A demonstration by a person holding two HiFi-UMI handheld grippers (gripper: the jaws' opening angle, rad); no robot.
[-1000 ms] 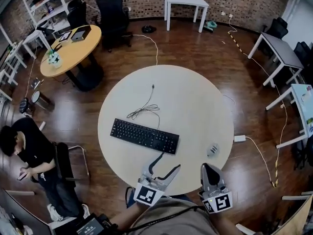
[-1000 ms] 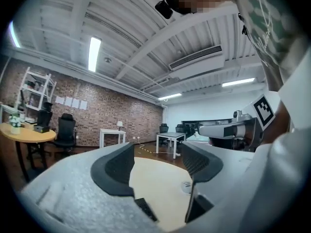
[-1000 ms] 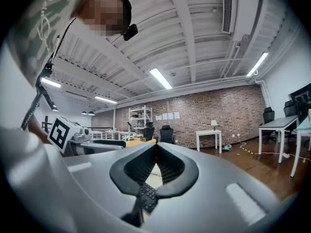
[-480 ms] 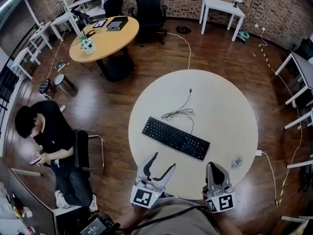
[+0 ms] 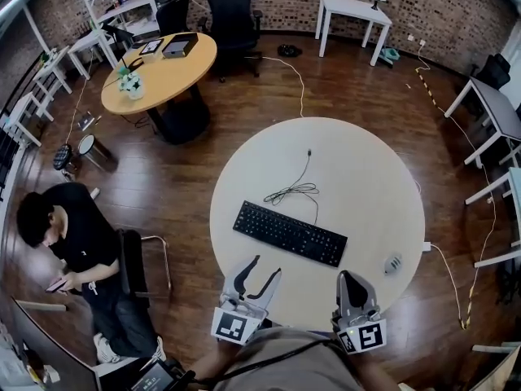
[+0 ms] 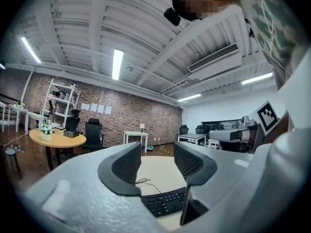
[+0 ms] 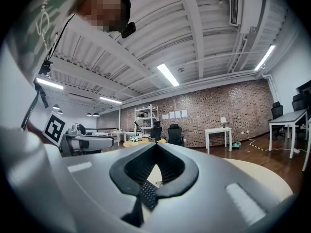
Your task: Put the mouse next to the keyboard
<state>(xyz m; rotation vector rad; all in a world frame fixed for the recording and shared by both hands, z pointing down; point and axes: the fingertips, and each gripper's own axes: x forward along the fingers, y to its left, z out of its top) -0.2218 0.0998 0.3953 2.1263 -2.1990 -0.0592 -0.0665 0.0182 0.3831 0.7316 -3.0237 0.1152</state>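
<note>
A black keyboard (image 5: 286, 233) lies across the middle of the round cream table (image 5: 358, 177), its cable (image 5: 295, 189) coiled behind it. The small grey mouse (image 5: 393, 263) sits near the table's right front edge, apart from the keyboard. My left gripper (image 5: 259, 270) hovers at the near edge, in front of the keyboard's left half. Its jaws have just been closing and still stand open with nothing between them. The left gripper view (image 6: 155, 160) shows the keyboard (image 6: 163, 202) through that gap. My right gripper (image 5: 348, 280) is shut and empty, left of and nearer than the mouse. In its own view (image 7: 155, 149) the tips meet.
A person in black (image 5: 65, 243) sits on a chair at the left. An orange round table (image 5: 159, 68) with small items, office chairs (image 5: 232, 6) and a white table (image 5: 352, 10) stand beyond. A white adapter (image 5: 425, 246) and cord hang off the cream table's right edge.
The left gripper's jaws have narrowed. Both grippers have shifted left along the table's near edge, so the mouse now lies further right of the right gripper. The head view has swung.
</note>
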